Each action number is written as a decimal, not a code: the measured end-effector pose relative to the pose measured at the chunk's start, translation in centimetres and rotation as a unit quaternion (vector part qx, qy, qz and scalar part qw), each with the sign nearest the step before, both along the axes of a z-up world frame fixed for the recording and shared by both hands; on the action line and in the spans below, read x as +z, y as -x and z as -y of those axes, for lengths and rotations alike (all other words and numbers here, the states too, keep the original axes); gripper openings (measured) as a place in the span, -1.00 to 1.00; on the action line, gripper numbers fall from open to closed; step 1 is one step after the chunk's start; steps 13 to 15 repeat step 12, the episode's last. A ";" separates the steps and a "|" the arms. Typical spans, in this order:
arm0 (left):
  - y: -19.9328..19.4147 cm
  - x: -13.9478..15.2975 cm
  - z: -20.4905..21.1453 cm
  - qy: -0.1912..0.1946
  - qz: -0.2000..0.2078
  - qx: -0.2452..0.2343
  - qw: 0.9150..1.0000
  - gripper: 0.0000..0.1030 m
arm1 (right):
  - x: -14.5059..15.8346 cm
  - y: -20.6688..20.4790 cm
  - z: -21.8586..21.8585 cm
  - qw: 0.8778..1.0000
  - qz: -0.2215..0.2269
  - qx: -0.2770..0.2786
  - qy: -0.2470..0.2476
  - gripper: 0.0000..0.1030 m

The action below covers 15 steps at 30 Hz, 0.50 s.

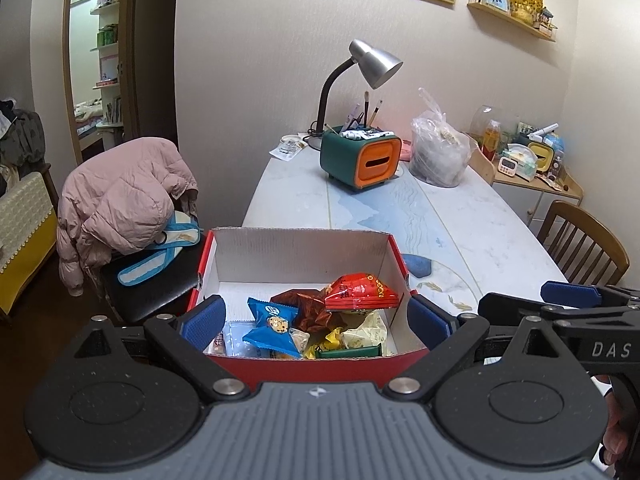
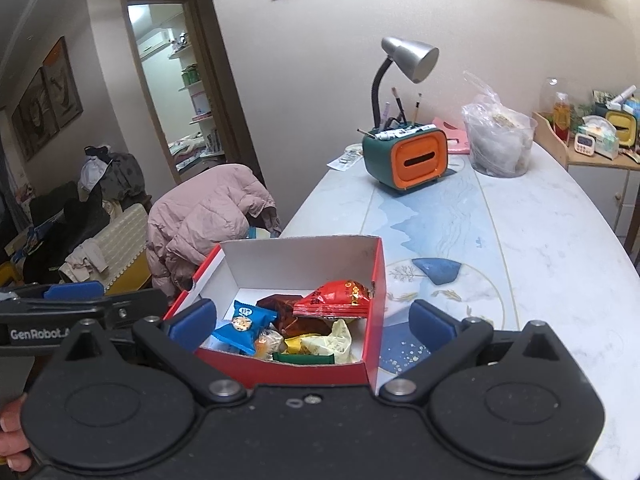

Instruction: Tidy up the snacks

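Observation:
A red cardboard box (image 1: 300, 240) with a white inside stands at the near left corner of the table. In it lie a blue cookie packet (image 1: 272, 326), a red packet (image 1: 362, 292), a brown packet (image 1: 308, 308) and a cream wrapper (image 1: 368, 334). My left gripper (image 1: 316, 322) is open, its blue pads (image 1: 204, 322) straddling the near end of the box. Nothing is between them but the box's contents. My right gripper (image 2: 313, 321) is open too, just right of the left one, over the same box (image 2: 304, 256) and its blue packet (image 2: 244, 326) and red packet (image 2: 336, 300).
Farther down the marble-pattern table (image 1: 460, 232) stand a green and orange tissue holder (image 1: 360, 160), a grey desk lamp (image 1: 372, 64) and a filled plastic bag (image 1: 438, 152). A chair draped with a pink jacket (image 1: 120, 204) is left of the box; a wooden chair (image 1: 584, 244) is right.

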<state>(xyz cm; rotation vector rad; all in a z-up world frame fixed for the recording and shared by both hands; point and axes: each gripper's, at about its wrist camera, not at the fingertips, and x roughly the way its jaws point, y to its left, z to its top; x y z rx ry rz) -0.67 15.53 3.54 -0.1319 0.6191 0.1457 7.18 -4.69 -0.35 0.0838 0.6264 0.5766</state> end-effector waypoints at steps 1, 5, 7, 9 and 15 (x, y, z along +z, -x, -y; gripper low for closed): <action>0.0 0.0 0.0 0.000 0.000 -0.001 1.000 0.90 | 0.0 -0.1 0.1 1.000 -0.001 -0.002 -0.001 1.00; -0.1 -0.1 0.0 0.002 -0.004 -0.004 1.000 0.90 | 0.0 0.0 0.1 1.000 0.000 -0.004 -0.001 1.00; -0.1 -0.1 0.0 0.004 -0.004 -0.004 1.000 0.90 | 0.0 -0.1 0.1 1.000 0.001 -0.004 -0.001 1.00; -0.2 -0.1 -0.2 0.006 -0.005 -0.004 1.000 0.90 | 0.0 -0.1 0.2 1.000 0.000 -0.005 -0.001 1.00; -0.2 -0.1 -0.1 0.006 -0.005 -0.005 1.000 0.90 | 0.0 -0.2 0.3 1.000 0.000 -0.007 -0.001 1.00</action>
